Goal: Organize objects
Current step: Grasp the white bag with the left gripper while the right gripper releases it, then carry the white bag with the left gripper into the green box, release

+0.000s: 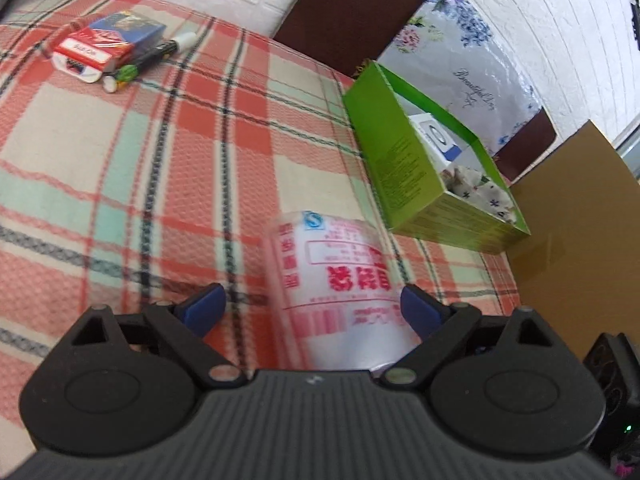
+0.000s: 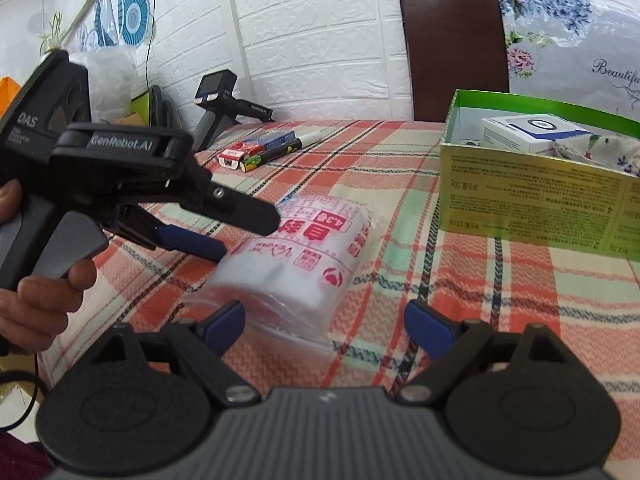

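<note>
Left wrist view: a plaid tablecloth [image 1: 120, 184] fills the scene. A clear plastic bag pack [image 1: 340, 284] with red print lies between the blue pads of the left gripper [image 1: 312, 308]. Its jaws stand wide apart; the right pad is at the pack's edge, the left pad clear of it, so nothing is clamped. To the right sits an open green box [image 1: 400, 168], already holding a white carton [image 1: 440, 140] and a floral cloth [image 1: 480, 188]. Far off to the left lie a red packet [image 1: 90, 50] and markers [image 1: 160, 54].

Right wrist view: the pack [image 2: 296, 256] lies flat on the cloth, near the box [image 2: 532, 204] but apart from it. The left gripper [image 2: 224, 232] reaches in from the left, held by a hand [image 2: 36, 300], with one finger above the pack and one at its near end. The right gripper [image 2: 324, 328] is open just short of the pack, touching nothing.

The step seems to be picking up the pack for the box. The film looks slippery and soft, so the left gripper should probably close across the thick middle, squeeze firmly, lift clear of the box wall, then lower it into the free space.
</note>
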### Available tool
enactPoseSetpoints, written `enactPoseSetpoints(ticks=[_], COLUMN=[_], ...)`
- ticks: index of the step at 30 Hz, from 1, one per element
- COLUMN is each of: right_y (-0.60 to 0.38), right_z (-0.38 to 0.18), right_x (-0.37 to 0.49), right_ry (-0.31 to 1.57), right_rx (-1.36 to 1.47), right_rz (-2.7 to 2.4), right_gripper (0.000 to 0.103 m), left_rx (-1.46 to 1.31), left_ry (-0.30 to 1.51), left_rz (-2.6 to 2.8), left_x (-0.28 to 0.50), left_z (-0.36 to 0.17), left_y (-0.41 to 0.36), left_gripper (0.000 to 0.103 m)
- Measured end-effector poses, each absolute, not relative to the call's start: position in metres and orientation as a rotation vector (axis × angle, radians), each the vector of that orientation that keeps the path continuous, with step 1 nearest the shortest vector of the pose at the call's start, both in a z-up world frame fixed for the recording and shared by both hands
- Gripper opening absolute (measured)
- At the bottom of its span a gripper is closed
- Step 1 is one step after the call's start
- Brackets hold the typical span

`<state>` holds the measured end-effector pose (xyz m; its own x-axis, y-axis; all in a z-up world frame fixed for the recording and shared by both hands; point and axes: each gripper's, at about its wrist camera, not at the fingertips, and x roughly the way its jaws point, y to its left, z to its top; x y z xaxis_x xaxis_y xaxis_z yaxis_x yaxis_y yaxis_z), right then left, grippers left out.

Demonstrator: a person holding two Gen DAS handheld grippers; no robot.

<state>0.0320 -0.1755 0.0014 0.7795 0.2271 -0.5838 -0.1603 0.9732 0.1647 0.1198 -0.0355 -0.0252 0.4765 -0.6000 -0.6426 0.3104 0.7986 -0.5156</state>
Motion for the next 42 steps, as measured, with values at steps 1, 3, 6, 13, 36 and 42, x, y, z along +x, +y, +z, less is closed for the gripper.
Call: enactPoseSetpoints(ticks=[1, 3, 6, 13, 36, 42], right_y=[-0.174, -0.169, -0.153, -0.159, -0.377, -0.376], right_z=[0.001, 0.000, 0.004, 0.033, 0.045, 0.038], right_x=[0.035, 0.042, 0.047, 0.030, 0.091, 0.071], right_ry=[0.649, 0.658, 0.655, 0.505, 0.365, 0.312], right_rx=[0.099, 0.082, 0.032, 0.035, 0.286, 0.341], right_rz=[0.220, 0.244, 0.274, 0.267, -0.308, -0.306], right_gripper=[0.089, 0.084, 0.062, 0.053, 0.067, 0.071], left_rx=[-0.348, -0.330, -0.200, -0.221, 0.099, 0.132], left_ry=[0.931, 0.940, 0.897, 0.796, 0.699, 0.644], left_rz=[-0.608, -0.649, -0.611, -0.617, -0.730, -0.704], left_x=[0.119, 0.117, 0.107, 0.095, 0.203, 0.177], left_z=[-0.025, -0.025, -0.020, 0.024, 0.055, 0.059], left_y=[-0.042, -0.056, -0.075, -0.066, -0.304, -0.281], left_gripper=[0.095, 0.095, 0.078, 0.069, 0.073, 0.073])
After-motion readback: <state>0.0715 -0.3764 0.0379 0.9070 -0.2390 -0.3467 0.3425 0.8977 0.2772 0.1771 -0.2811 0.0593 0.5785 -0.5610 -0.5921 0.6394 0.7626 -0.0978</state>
